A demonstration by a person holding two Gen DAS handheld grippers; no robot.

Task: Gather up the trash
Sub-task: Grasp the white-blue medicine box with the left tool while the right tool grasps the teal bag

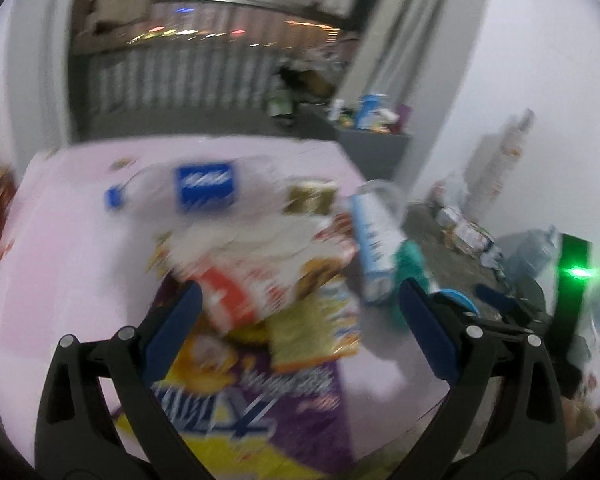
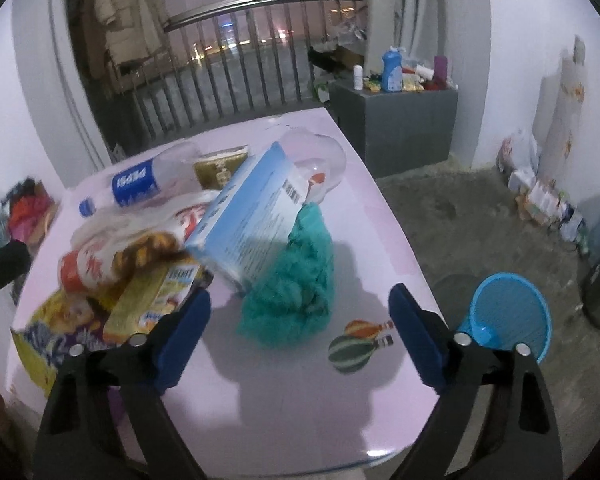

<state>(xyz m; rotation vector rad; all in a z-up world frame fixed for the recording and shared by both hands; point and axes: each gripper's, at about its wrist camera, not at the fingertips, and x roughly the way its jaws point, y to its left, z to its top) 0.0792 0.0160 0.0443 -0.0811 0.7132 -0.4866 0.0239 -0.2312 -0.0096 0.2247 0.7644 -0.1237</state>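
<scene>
Two hand-held grippers over pink desk (image 2: pixel 380 216), both jaws wide, nothing between pads. Left hand-held gripper (image 1: pixel 298 312) above wrapper pile, view blurred. Right hand-held gripper (image 2: pixel 300 312) faces teal fluffy clump (image 2: pixel 296 280), w/ blue carton (image 2: pixel 252 216) leaning on it. Pepsi bottle (image 2: pixel 140 184) lies behind the pile. Blue bin (image 2: pixel 508 312) on floor, beside desk edge. Suggest: take clump low, straddle it, close slow, else carton may topple.

My two wrist cameras look steeply down, close over the pale pink table (image 2: pixel 380 240); both share its littered middle.
</scene>
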